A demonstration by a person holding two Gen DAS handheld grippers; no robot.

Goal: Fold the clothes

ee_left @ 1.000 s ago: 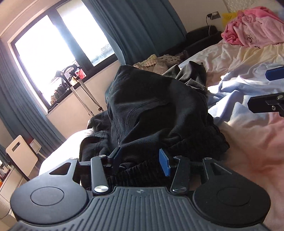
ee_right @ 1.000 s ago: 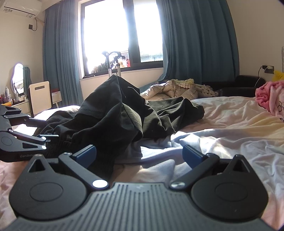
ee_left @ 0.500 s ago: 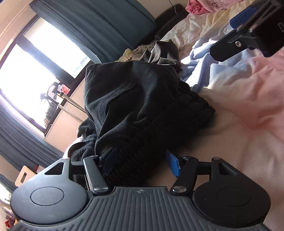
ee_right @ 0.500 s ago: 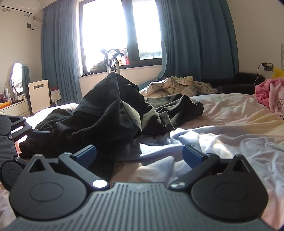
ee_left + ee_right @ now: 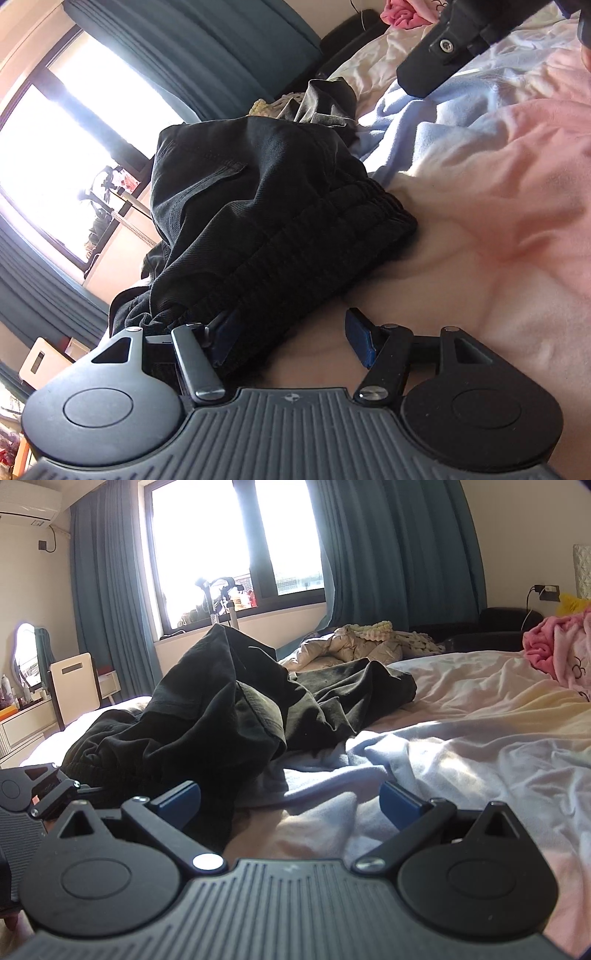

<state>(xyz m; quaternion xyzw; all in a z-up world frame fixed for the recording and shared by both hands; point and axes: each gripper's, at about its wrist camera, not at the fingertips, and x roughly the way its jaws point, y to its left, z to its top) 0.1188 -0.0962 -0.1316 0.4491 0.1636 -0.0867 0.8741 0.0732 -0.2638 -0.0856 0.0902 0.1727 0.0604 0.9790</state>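
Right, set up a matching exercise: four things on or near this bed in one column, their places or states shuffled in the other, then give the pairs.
Column one:
1. black trousers with ribbed elastic waistband
2. crumpled pink garment
3. beige puffy jacket
4. right gripper

Column two:
A. open, over the pale bedsheet
B. far right of the bed
C. heaped, waistband between the left gripper fingers
D. behind the trousers, near the blue curtain

Pairs: 1-C, 2-B, 3-D, 4-A

Bed (image 5: 461, 716): black trousers (image 5: 207, 716), pink garment (image 5: 554, 653).
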